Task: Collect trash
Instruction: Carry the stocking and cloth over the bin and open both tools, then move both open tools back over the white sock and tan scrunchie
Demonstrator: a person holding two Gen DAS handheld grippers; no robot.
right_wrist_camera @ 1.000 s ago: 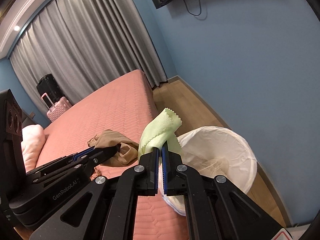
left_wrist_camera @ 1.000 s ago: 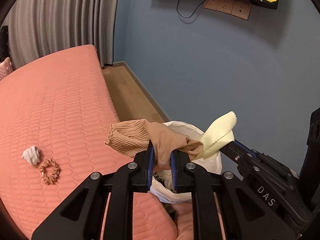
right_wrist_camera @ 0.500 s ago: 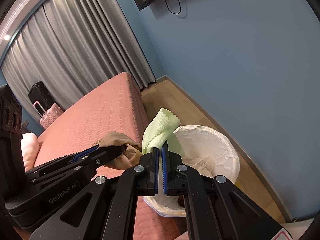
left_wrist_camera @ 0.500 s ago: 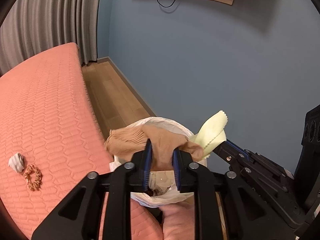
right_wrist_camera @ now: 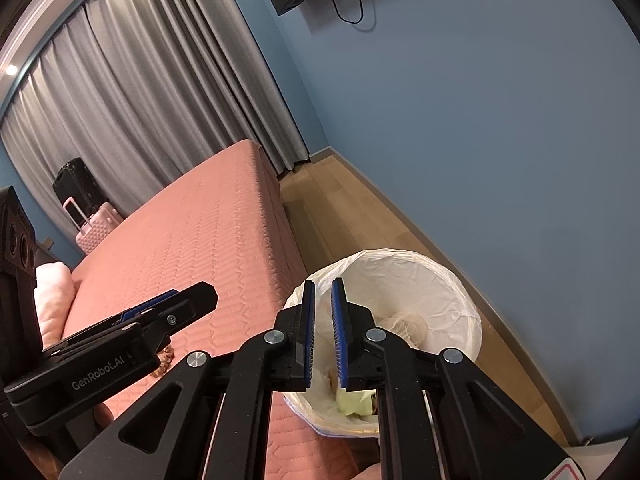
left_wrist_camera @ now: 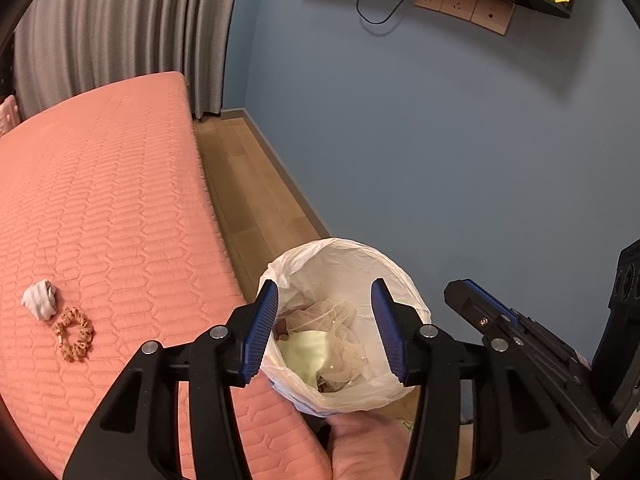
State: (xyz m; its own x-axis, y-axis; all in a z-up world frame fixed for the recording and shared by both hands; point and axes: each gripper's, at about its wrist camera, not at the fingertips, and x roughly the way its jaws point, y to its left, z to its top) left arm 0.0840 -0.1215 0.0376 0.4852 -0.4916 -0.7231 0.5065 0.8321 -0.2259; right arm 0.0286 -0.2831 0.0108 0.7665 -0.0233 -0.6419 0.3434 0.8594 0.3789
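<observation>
Yellow cloth (left_wrist_camera: 308,350) | in bin (left_wrist_camera: 404,276) | below spread left claw (left_wrist_camera: 326,326)

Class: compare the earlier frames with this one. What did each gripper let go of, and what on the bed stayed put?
Both grippers released. The left gripper dropped the tan stocking; the right gripper dropped the yellow cloth, which now lies in the lined bin. Unchanged: the white wad and scrunchie remain on the bed.
</observation>
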